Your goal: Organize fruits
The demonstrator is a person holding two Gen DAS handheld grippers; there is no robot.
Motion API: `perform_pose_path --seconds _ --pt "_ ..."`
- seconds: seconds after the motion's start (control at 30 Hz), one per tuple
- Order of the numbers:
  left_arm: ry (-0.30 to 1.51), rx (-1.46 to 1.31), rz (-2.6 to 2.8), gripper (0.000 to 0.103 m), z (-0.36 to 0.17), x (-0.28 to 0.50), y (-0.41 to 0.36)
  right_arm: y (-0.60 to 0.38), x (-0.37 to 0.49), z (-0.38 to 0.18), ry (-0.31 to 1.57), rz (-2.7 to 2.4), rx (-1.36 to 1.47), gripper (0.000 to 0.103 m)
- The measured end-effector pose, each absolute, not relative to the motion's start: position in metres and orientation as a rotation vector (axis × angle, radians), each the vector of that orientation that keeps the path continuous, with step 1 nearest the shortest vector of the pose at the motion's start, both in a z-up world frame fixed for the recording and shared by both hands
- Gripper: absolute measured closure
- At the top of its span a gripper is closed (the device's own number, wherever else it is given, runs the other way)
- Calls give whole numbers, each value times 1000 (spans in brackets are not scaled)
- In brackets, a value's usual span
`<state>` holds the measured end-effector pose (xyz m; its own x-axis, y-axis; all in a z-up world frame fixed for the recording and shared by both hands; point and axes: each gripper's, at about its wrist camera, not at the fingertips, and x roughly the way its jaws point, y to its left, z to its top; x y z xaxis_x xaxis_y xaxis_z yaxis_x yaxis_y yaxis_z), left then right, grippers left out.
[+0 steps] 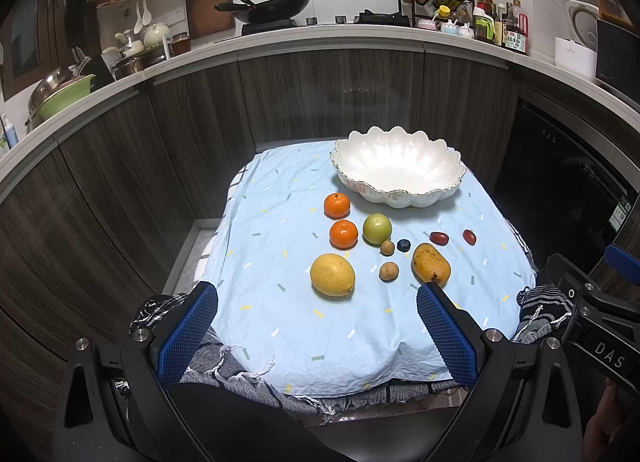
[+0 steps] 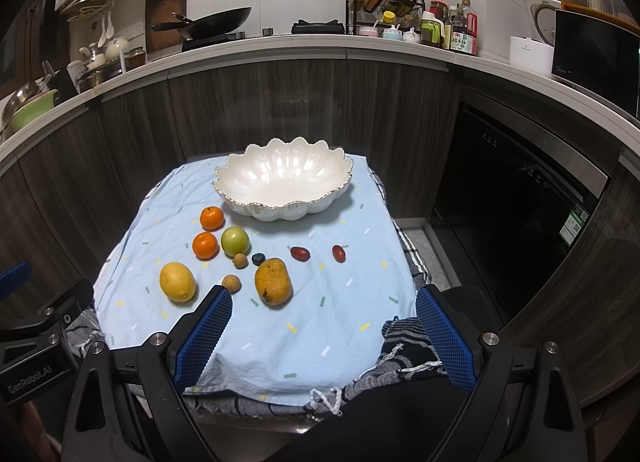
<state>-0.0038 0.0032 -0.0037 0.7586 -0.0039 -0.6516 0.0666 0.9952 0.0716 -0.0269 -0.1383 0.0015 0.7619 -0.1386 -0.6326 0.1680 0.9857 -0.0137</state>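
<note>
1. Left gripper (image 1: 317, 326) and right gripper (image 2: 323, 328): jaws wide, empty, held back at the cloth's (image 1: 344, 326) 6 o'clock edge.
2. Bowl (image 1: 400, 198): empty, at 12 o'clock, likely the collection point.
3. Fruits lie loose mid-cloth: lemon (image 1: 332, 275) at 9 o'clock, mango (image 2: 273, 281) nearest the right gripper.

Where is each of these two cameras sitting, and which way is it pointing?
Left wrist view: mounted on the left gripper, looking forward between its open blue fingers at the blue cloth, the fruit and the white bowl; the right gripper's body shows at the right edge.
Right wrist view: mounted on the right gripper, facing the same way from further right; its open fingers frame the mango; the left gripper's body shows at the left edge.
Shared: bowl, lemon, mango, kitchen counter behind.
</note>
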Motion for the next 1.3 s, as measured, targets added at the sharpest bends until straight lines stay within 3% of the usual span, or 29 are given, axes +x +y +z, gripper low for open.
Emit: perform_pose_path --seconds 1.3 --pt "758 106 -32 2 -26 11 -1 -136 -6 -4 695 -149 8 9"
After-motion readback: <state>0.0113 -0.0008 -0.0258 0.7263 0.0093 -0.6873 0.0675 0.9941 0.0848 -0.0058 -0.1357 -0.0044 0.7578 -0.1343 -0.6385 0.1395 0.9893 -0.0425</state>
